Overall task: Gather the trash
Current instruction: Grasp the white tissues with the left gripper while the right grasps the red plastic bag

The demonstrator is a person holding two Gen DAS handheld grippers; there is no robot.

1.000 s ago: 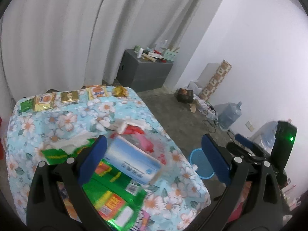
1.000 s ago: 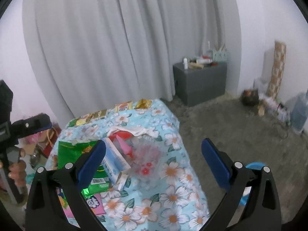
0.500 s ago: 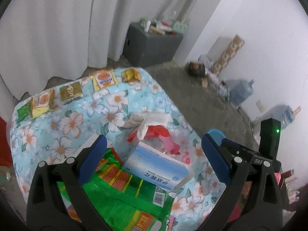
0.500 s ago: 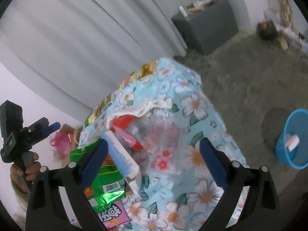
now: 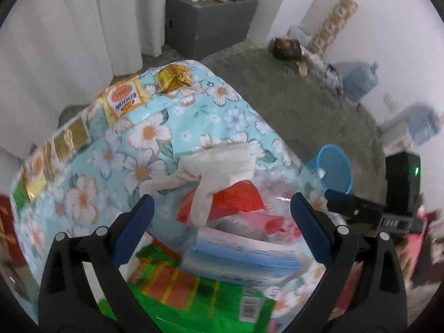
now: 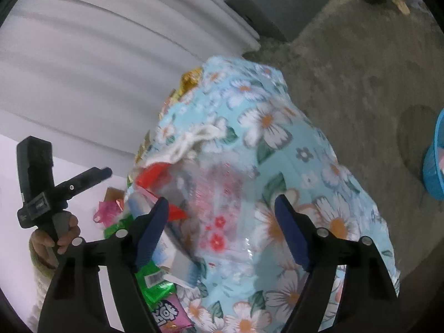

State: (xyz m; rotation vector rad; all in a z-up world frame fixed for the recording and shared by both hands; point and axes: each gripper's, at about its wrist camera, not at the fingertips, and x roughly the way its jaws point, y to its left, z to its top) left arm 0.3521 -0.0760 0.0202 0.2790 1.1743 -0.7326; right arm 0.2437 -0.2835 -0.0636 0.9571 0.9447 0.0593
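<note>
Closing on the clear bag

Narrowing its jaws, the right tool straddles the clear plastic bag on the floral counter, not yet gripping. The left tool gapes wide and empty above the trash pile.

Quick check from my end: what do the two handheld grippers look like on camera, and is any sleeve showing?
Both match: the left gripper and right gripper have black angular plastic arms with silver rivets, tipped by dark blue fingers. Seen from the opposite wrist, each carries a black box on a pistol-style handle; the right one's box shows a green light. A pale knitted sleeve shows at the left wrist.
</note>
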